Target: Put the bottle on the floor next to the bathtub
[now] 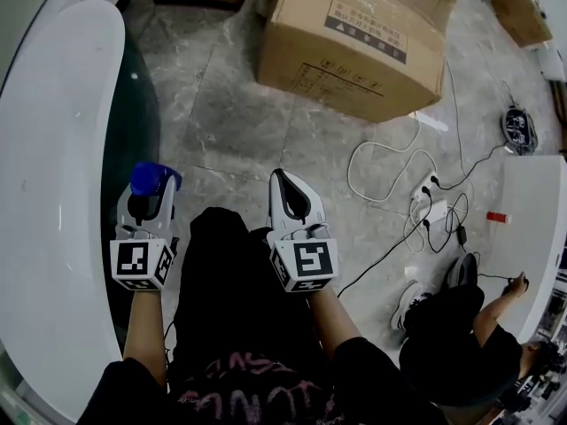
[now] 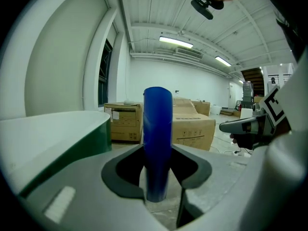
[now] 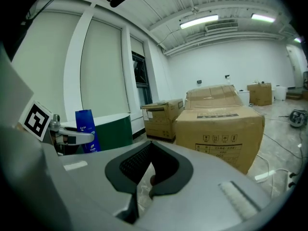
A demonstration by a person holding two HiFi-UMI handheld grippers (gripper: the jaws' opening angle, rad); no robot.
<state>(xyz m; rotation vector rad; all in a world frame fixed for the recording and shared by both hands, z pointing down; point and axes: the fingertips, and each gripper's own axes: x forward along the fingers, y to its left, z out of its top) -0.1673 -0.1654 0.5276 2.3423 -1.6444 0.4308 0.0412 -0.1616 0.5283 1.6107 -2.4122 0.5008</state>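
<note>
Grey stone floor (image 1: 266, 131) alongside white bathtub (image 1: 53, 193): we keep the blue bottle (image 1: 155, 178) upright, clamped in our left gripper (image 1: 146, 200) near the tub, ready for lowering. Our right gripper (image 1: 285, 189) is closed on nothing, held aside.

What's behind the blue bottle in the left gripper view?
A smaller cardboard box to its left and a larger cardboard box to its right. The bottle, clamped in the left tongs, covers the strip between them, so whether they touch can't be seen.
</note>
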